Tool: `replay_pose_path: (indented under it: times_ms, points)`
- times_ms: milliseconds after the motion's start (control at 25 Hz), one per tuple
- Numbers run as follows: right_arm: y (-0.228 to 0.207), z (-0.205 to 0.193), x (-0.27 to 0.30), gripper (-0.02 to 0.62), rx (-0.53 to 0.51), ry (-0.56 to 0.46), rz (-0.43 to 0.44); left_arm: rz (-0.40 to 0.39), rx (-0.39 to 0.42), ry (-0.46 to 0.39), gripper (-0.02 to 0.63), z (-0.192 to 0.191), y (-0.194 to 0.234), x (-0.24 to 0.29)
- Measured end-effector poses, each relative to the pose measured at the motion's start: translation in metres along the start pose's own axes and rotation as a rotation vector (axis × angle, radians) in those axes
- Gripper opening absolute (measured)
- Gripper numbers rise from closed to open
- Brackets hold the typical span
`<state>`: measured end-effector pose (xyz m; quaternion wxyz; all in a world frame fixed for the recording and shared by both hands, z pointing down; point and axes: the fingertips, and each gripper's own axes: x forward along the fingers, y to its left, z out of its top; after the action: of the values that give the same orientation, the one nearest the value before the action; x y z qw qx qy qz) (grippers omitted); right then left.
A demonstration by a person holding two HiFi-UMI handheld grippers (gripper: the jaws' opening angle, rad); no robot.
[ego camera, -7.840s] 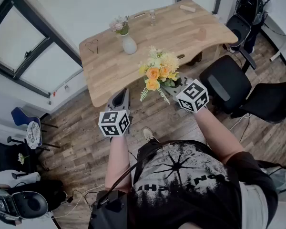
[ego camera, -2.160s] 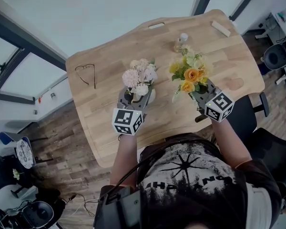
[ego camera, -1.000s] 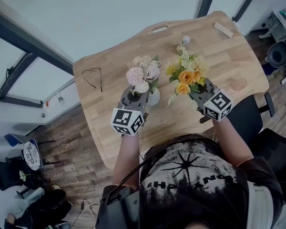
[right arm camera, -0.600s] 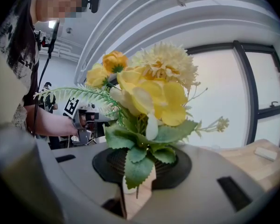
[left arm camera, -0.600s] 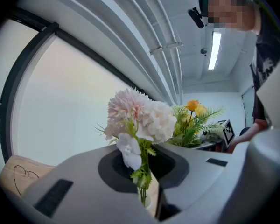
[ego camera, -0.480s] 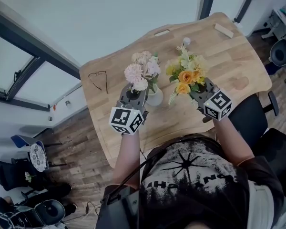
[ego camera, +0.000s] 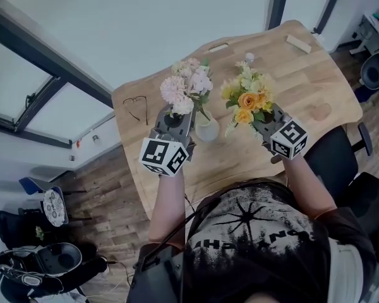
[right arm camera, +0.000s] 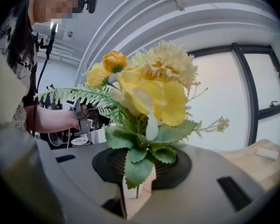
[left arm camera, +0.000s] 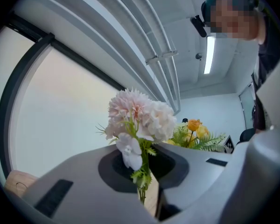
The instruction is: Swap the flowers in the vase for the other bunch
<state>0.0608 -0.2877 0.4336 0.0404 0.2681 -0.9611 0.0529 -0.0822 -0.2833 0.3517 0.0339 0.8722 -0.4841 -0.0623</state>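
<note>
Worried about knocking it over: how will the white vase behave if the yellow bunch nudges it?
The white vase looks small and probably light, so a nudge may slide or tip it on the wooden table. Its rounded belly might let it roll if it falls. Nothing steadies it: the left gripper holds the pink bunch, the right gripper the yellow bunch.

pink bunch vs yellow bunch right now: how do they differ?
Colour: the pink bunch is pale pink and white; the yellow bunch is yellow and orange.
Foliage: the pink bunch shows little green; the yellow bunch has broad leaves and fern fronds.
Grip: the left gripper is shut on the pink bunch, the right gripper on the yellow bunch.
Shared: both upright, held by the stems above the table.
</note>
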Motion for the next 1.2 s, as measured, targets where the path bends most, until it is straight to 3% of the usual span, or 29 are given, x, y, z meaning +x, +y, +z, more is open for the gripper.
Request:
replay_pose_path:
  times_ms: [640, 880, 1200]
  points:
    - [0.011, 0.009, 0.007, 0.089, 0.002, -0.025, 0.043, 0.113, 0.076, -0.050, 0.051, 0.042, 0.027, -0.037]
    - [0.010, 0.012, 0.012, 0.089, -0.006, -0.020, 0.067, 0.181, 0.081, -0.014, 0.051, 0.023, 0.043, -0.056]
    - [0.019, 0.031, 0.025, 0.089, -0.012, -0.037, 0.119, 0.260, 0.058, 0.087, 0.051, -0.030, 0.056, -0.092]
